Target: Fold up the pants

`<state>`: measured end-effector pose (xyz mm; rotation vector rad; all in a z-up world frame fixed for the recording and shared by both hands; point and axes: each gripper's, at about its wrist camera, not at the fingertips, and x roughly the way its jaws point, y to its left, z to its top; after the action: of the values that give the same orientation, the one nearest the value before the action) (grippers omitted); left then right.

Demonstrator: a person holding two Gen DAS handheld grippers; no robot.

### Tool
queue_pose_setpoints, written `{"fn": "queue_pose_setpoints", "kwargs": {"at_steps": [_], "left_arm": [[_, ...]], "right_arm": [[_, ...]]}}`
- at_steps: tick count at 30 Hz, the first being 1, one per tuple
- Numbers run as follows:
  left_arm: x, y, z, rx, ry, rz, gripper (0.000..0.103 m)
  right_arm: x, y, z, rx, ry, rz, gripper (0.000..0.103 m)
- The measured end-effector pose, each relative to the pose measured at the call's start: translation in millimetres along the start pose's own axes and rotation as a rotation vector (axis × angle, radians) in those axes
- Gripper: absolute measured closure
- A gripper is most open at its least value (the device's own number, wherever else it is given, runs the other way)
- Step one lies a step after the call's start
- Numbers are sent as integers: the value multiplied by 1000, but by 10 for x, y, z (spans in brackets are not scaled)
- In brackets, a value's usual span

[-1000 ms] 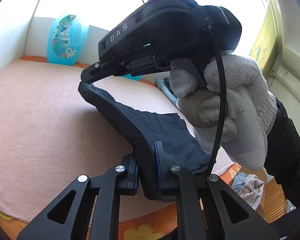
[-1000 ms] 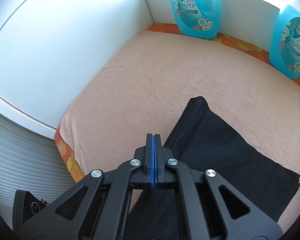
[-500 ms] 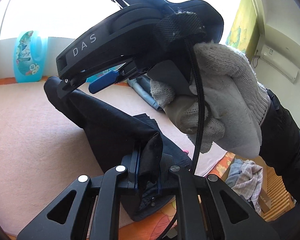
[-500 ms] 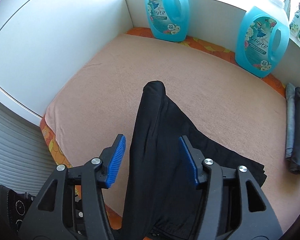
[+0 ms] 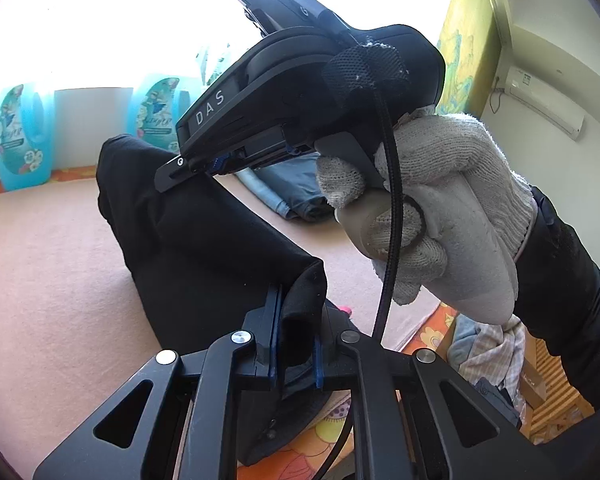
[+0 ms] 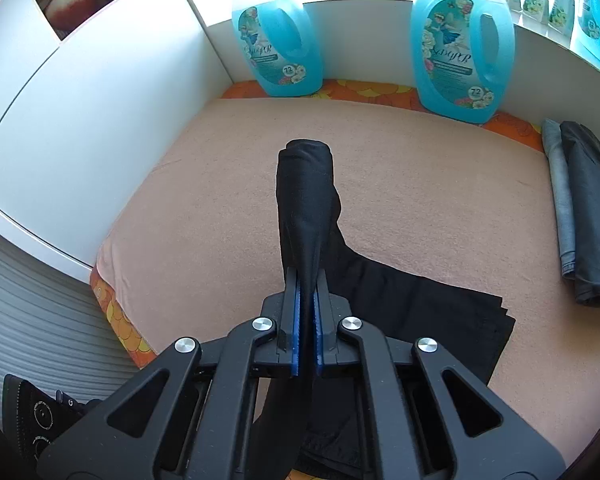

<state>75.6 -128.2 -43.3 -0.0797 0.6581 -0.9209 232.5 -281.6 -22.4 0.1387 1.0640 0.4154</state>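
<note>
1. Two black two-finger grippers with blue pads both have hold of one pair of black fabric pants (image 6: 306, 208), which lies partly on a peach-pink terry cover (image 6: 400, 184) spread over an orange flower-patterned surface (image 6: 118, 320).
2. Left gripper (image 5: 296, 344): its jaws are nearly together, pinching a bunched fold of the black cloth between the blue pads (image 5: 275, 340); the cloth stands up in a hump just above the fingertips.
3. Right gripper (image 6: 306, 320): its jaws have just been closing, and the frames show a narrow gathered strip of the pants clamped between them. In the left wrist view the same gripper (image 5: 204, 166) is seen from the side, held by a hand in a white knitted glove (image 5: 432, 208) with a black sleeve (image 5: 572, 280) behind it.
4. From the right gripper the pants run forward as a raised, rolled ridge ending in a rounded fold. More of the garment lies flat on the cover to the right of that ridge, its layered edges showing.
5. Two translucent blue detergent jugs (image 6: 278, 40) with flowered labels stand against the white back wall, on the orange strip beyond the cover.
6. Folded grey and dark garments (image 6: 580, 208) lie stacked at the cover's right edge, well apart from the black pants.
7. Crumpled pale clothes (image 5: 488, 360) lie lower down, past the surface's edge, in the left wrist view.
</note>
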Motion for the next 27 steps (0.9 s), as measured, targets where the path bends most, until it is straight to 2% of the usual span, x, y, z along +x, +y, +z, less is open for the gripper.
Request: {"fn": "queue_pose_setpoints", "kwargs": {"at_steps": [7,10,12,16,19,23,27], "left_arm": [[389,-251,22,39,63,-90,91],[518,-268,0,-24,113,-163,80],[552,-345,-13,-28,129,-176,79],[387,-347,-76,-6,131,-130,75],[164,-162,-134,4,118,-39,73],[91,214,-220,-51,139,64,73],[139,352,-235,-96,135,83,73]], "right_arm": [[-267,-885,-365,176,-63,2,99],[-161,-1299,-610,260,-50,3,99],[-36,-1542,-767,312,-36,13,99],[125,-1893,-976,388,-39,33,99],[132,-2054,-1079,425,-62,79,99],[115,-1987,-1096,383,-81,105,99],[160,-1820,-1026,334,-66,94,99]]}}
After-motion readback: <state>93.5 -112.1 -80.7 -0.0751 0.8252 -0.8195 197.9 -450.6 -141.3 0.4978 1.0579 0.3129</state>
